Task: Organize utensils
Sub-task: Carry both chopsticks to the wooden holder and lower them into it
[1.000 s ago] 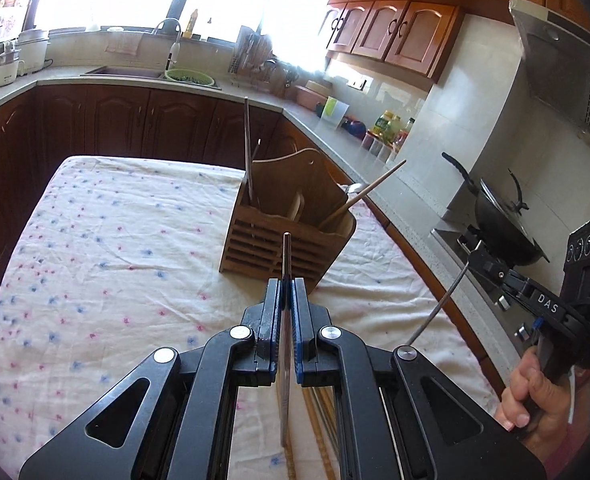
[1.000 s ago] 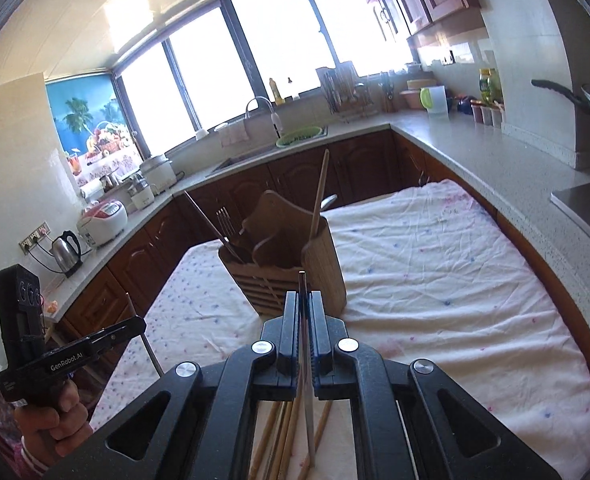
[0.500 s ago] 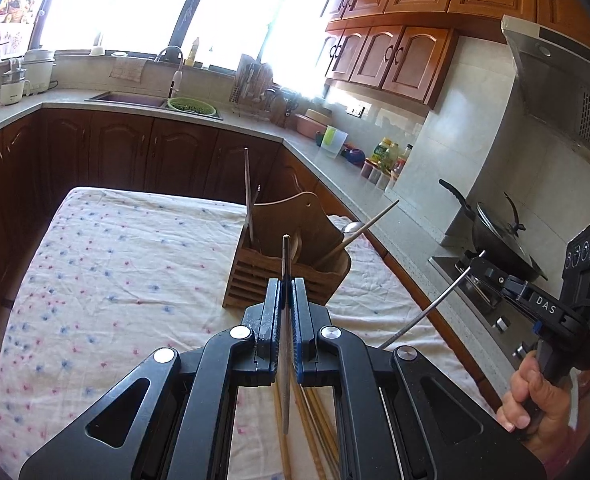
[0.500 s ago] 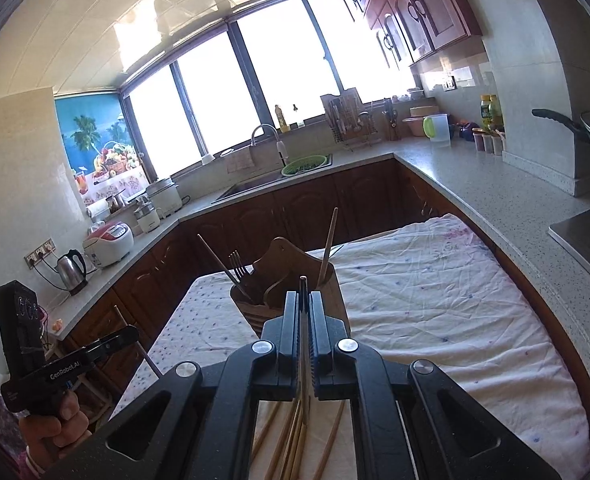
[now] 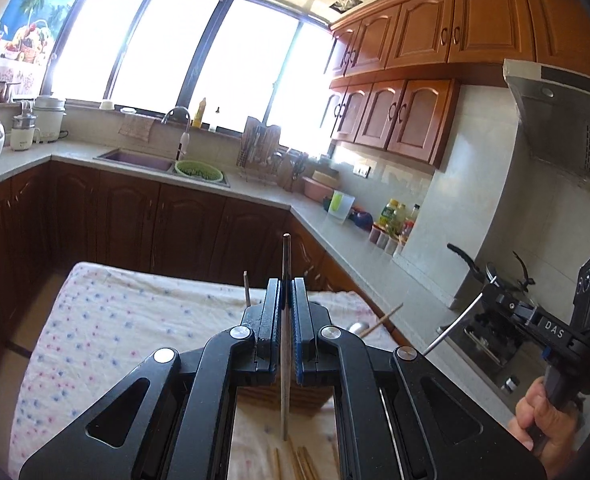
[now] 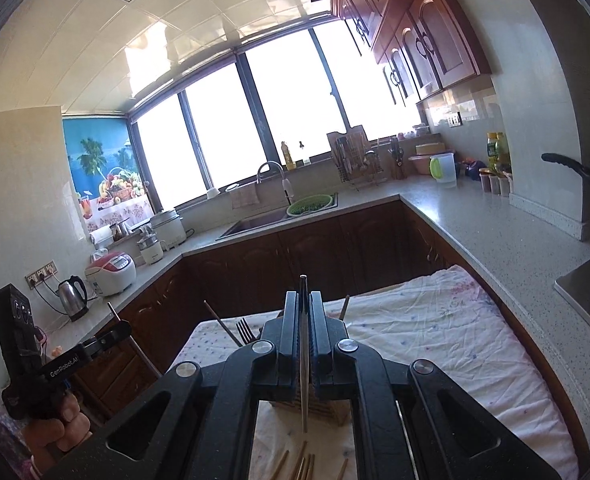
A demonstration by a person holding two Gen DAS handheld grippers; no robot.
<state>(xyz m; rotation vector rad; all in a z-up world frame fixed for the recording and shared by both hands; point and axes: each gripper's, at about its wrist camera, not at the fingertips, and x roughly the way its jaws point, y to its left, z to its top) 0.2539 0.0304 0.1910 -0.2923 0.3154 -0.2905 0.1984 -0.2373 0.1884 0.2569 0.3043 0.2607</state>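
My left gripper (image 5: 286,285) is shut on a thin grey chopstick (image 5: 283,380) that stands upright between its jaws. Behind the jaws, mostly hidden, is the wooden utensil holder (image 5: 255,396), with stick ends (image 5: 246,288) poking up. My right gripper (image 6: 304,297) is shut on a metal chopstick (image 6: 304,384), held upright above the holder (image 6: 329,408), where a fork (image 6: 245,330) stands. Each view shows the other gripper from the side: the right gripper (image 5: 485,300) with its chopstick (image 5: 453,332), the left gripper (image 6: 117,330). Loose wooden chopsticks (image 6: 303,465) lie on the cloth below.
The table carries a white floral cloth (image 5: 115,320). Dark cabinets and a stone counter (image 6: 495,232) wrap around it, with a sink (image 5: 135,158), a green colander (image 5: 198,170) and a wok on the stove (image 5: 491,272). A person's hand (image 5: 543,412) grips the right tool.
Both grippers have risen and tipped upward with their chopsticks. The holder has sunk in both views and is now mostly hidden behind the jaws; more window and ceiling show.
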